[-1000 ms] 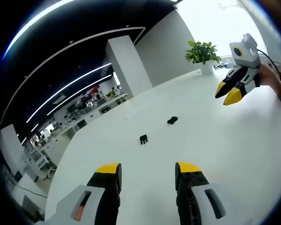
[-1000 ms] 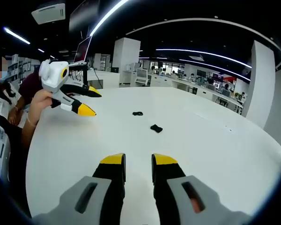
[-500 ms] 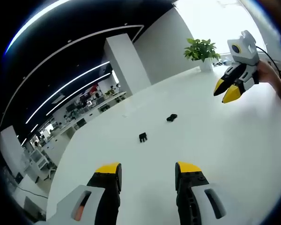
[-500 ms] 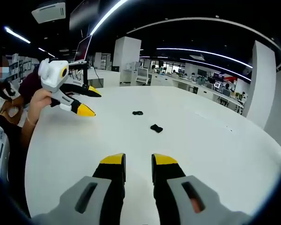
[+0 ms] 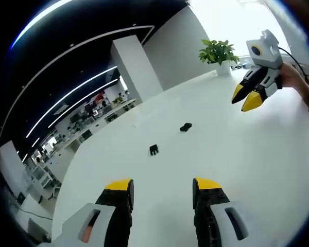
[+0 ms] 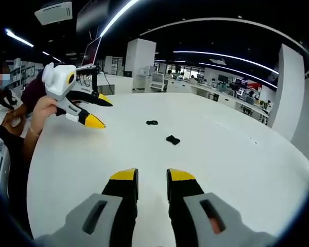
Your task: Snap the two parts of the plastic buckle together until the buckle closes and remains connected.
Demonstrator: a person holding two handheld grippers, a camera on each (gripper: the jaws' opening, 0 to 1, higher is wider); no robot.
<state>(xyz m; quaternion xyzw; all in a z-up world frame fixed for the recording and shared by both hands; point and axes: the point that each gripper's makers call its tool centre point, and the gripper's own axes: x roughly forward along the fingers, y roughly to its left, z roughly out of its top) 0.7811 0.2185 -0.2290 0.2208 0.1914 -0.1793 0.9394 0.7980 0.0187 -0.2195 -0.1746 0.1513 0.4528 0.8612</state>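
Two black buckle parts lie apart mid-table: the pronged piece (image 5: 154,150) and the socket piece (image 5: 185,127) (neither touched). The left gripper (image 5: 161,187) hovers above the white table (image 5: 257,164), jaws wide and empty. The right gripper (image 6: 152,176) hangs nearby, jaws nearly together, holding nothing. A potted plant (image 5: 218,53) stands at the far edge.

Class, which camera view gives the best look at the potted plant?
The left gripper view: the potted plant stands at the far edge of the white table, leaves and white pot clear against the bright wall. The right gripper view looks across the table towards office desks instead.
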